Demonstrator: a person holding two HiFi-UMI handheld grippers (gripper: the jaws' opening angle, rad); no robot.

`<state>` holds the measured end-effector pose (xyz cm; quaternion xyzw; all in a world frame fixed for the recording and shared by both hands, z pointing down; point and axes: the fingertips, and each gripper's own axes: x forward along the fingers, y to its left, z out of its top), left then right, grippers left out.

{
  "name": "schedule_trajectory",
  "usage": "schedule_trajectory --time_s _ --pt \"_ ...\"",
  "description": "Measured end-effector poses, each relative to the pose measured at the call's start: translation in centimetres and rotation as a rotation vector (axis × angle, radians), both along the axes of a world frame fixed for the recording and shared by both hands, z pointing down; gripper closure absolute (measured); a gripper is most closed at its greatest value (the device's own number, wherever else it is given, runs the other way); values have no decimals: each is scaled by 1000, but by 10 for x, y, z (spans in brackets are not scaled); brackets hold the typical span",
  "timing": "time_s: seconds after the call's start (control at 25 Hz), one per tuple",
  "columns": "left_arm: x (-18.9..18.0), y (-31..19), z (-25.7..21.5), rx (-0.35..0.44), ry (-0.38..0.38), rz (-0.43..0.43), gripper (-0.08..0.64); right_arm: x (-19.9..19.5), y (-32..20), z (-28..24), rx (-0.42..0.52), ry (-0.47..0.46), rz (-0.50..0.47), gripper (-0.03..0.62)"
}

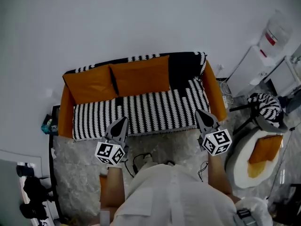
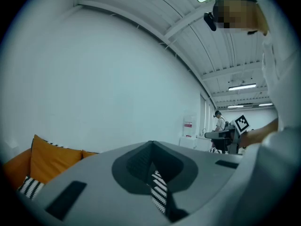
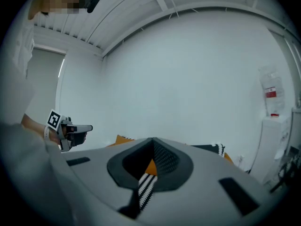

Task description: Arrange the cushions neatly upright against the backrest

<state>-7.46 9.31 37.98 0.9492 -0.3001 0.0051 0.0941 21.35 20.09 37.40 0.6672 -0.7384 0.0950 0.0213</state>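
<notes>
Facing a two-seat sofa (image 1: 155, 111) with orange arms and a black-and-white striped cover. Two orange rectangular fabric cushions stand upright against its backrest, side by side and touching: the left cushion (image 1: 90, 84) by the left arm, the right cushion (image 1: 141, 75) near the middle.

Both claws are held in front of the sofa, well apart. On the left gripper (image 1: 123, 120) the jaws are closed tip to tip with nothing between them, over the seat's front edge. On the right gripper (image 1: 200, 112) the jaws are likewise pressed together and empty, over the seat's right front corner.

Container: a round white bowl-shaped chair (image 1: 241, 168) to the right of the sofa. A third orange cushion (image 1: 264, 153) lies inside it, leaning on the inner wall. A black-and-white striped cushion (image 1: 265, 105) sits beyond the chair's far rim; cannot tell what it rests on.

A pale shaggy rug (image 1: 75, 168) lies before the sofa
</notes>
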Motion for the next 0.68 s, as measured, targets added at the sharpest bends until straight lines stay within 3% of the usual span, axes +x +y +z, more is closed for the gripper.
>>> schedule_trajectory --time_s 0.68 --pt "5 20 -11 28 -10 -31 545 10 10 -6 22 24 -23 588"
